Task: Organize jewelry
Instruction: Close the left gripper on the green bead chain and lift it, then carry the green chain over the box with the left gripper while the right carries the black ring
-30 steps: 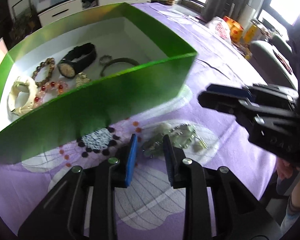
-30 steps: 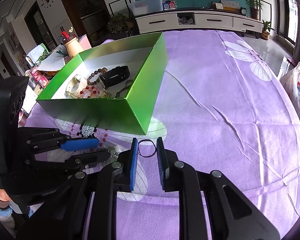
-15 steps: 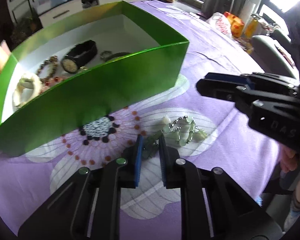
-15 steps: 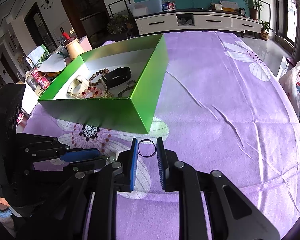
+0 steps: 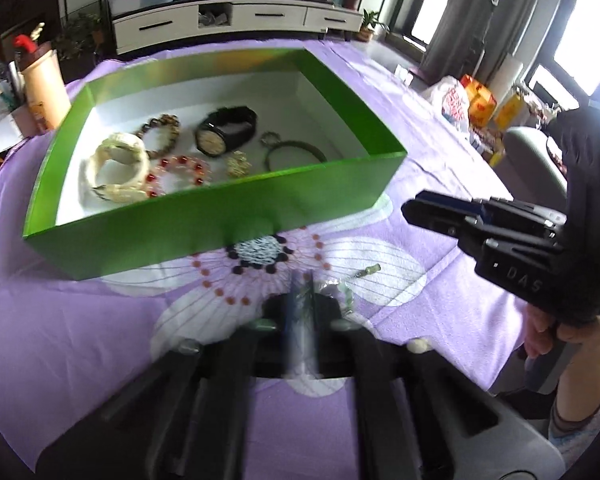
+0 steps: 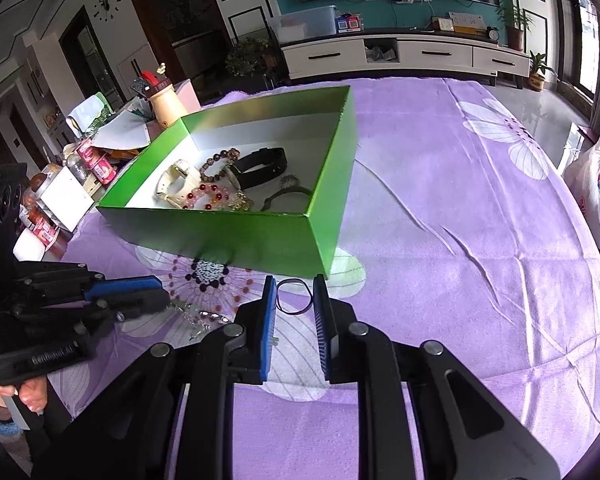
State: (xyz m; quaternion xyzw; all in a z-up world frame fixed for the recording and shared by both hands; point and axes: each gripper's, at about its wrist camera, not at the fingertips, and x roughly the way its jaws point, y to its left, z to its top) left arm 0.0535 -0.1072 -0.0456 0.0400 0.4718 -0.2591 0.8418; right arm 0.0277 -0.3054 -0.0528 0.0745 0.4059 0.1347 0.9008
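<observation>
**Green-bead chain pinched, black ring waiting**

Purple cloth (image 6: 440, 208) under everything. My left gripper (image 5: 300, 280) is clamped on the silvery green-bead chain (image 6: 196, 316), beside the green box (image 5: 236, 216). My right gripper (image 6: 294, 294) stands slightly apart around the black ring (image 6: 296, 296), not pressing it.

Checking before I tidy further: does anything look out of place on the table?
A small pale bead lies alone on the purple tablecloth, apart from the bracelet in the left gripper.
</observation>
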